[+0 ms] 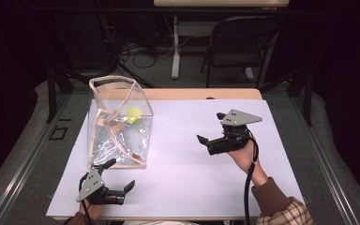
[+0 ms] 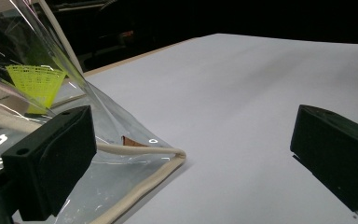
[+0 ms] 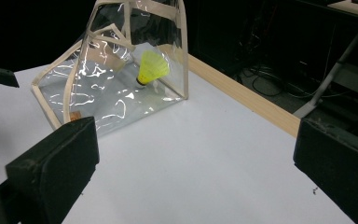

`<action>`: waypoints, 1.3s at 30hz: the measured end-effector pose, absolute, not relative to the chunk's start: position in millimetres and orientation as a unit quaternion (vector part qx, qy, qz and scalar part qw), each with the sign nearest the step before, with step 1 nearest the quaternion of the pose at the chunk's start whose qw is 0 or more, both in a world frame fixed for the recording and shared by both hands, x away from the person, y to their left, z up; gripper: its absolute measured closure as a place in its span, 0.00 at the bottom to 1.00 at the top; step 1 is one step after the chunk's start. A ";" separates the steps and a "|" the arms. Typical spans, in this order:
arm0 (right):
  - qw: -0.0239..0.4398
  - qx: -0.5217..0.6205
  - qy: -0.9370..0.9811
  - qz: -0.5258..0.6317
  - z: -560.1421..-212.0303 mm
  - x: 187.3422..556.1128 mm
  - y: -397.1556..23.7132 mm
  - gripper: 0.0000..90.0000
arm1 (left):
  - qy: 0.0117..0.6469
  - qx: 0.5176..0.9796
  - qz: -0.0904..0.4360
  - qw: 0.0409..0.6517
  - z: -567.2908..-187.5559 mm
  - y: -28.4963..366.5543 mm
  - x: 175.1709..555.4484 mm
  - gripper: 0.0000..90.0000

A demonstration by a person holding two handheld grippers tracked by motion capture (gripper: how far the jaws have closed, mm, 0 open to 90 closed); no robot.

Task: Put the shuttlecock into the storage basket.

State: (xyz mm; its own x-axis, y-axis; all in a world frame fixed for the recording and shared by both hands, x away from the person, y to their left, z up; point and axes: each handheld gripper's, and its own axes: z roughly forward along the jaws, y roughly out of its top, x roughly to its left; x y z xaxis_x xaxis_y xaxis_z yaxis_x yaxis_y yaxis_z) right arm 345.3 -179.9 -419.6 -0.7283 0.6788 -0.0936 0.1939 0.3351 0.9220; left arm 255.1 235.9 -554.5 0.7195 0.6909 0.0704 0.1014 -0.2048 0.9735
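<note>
A yellow shuttlecock [image 1: 133, 114] is seen inside a clear bag [image 1: 117, 140] at the centre left of the high view. The left gripper [image 1: 120, 176], jaws apart, is held just below the bag's corner; the right gripper [image 1: 205, 141], likewise spread, is held at centre right.

A clear bag [image 1: 119, 123] is showing cream-beige trim along its edges, with white glints running over the see-through plastic and a small brown tab on its trim. Inside it a shuttlecock [image 1: 133, 114] is glowing bright yellow-green, its skirt showing a fine mesh pattern in the left gripper view. The table [image 1: 192, 154] is wearing a plain white sheet, with a pale wood strip showing along its far edge. The left gripper [image 1: 120, 178] and the right gripper [image 1: 203, 140] are showing matt black jaws, each under a grey plate dotted with small dark holes. A sleeve [image 1: 281, 208] is showing rust-brown at the cuff and a tan-and-cream check further up.
</note>
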 end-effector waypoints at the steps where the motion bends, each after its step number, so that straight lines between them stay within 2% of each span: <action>1: 0.241 0.281 0.781 0.504 -420.9 343.7 -181.4 0.00 | 0.270 0.732 0.258 0.570 -554.5 236.0 255.1 0.00; 39: 0.255 0.287 0.774 0.502 -479.7 289.9 -223.3 0.00 | 0.272 0.732 0.258 0.568 -554.7 235.5 255.1 0.00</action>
